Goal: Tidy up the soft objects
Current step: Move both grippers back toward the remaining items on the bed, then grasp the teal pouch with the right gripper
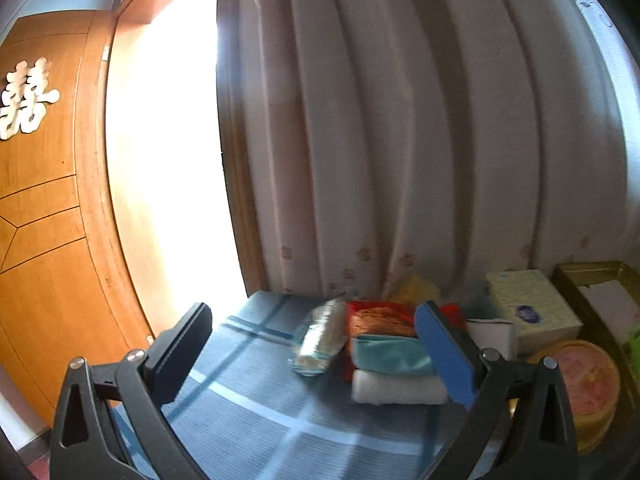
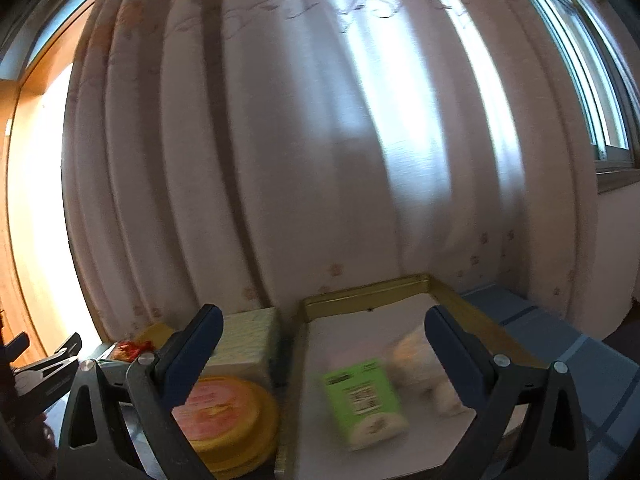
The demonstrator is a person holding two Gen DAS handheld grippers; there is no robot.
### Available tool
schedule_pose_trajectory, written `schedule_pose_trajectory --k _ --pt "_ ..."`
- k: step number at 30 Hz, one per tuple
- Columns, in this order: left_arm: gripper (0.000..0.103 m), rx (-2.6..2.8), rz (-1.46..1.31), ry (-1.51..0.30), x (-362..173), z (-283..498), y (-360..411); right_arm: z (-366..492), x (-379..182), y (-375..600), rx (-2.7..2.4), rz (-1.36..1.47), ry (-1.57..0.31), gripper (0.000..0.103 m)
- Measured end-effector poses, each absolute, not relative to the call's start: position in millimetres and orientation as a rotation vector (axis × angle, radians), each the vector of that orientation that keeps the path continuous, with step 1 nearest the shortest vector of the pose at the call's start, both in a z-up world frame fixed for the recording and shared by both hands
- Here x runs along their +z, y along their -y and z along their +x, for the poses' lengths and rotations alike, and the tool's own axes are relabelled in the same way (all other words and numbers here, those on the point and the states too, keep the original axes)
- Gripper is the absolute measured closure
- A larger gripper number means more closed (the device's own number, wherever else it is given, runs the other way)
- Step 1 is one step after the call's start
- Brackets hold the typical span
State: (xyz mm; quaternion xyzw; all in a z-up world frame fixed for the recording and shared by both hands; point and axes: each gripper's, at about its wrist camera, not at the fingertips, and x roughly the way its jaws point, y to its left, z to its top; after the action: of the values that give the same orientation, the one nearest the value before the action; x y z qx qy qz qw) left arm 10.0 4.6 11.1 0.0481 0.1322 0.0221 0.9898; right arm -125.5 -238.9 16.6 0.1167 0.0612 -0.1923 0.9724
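While the folded cloths [image 1: 394,364] lay stacked on the blue checked tabletop [image 1: 248,404], teal over white, just beside a toppled clear bottle [image 1: 320,336], nothing was yet gripped. Item: gold-rimmed tray [image 2: 360,294], well to the right, held a green packet [image 2: 366,400] and a pale soft lump [image 2: 416,354], too blurred to name. Item: tissue box [image 1: 528,308] and yellow lidded tub [image 1: 588,388], between cloths and tray. Item: curtain [image 1: 400,120] behind everything.

Left gripper [image 1: 312,348]: fingers spread wide, empty, held low and level above the cloth, aimed at the stack, its right finger overlapping the stack's end. Right gripper [image 2: 324,348]: fingers likewise apart, empty, hovering over the tray's near side.

Judgement: the step in hand appeared to be taking a cloth for the tray. Best done by straddling the whole fold from its short end, closing low so the layers stay together, and steering wide of the bottle.
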Motion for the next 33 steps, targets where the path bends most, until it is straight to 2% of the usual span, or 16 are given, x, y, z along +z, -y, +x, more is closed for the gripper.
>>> schedule_pose_trajectory --k 22,30,33 --pt "0.001 0.217 0.054 -0.328 10 89 -84 -41 9 108 -0.068 0.137 -0.289 0.001" --pt "0.001 0.238 -0.026 -0.386 8 101 -108 18 2 70 0.014 0.076 -0.469 0.001" --pt "0.001 0.239 -0.036 -0.395 8 102 -110 41 -5 65 0.018 0.081 -0.553 0.006"
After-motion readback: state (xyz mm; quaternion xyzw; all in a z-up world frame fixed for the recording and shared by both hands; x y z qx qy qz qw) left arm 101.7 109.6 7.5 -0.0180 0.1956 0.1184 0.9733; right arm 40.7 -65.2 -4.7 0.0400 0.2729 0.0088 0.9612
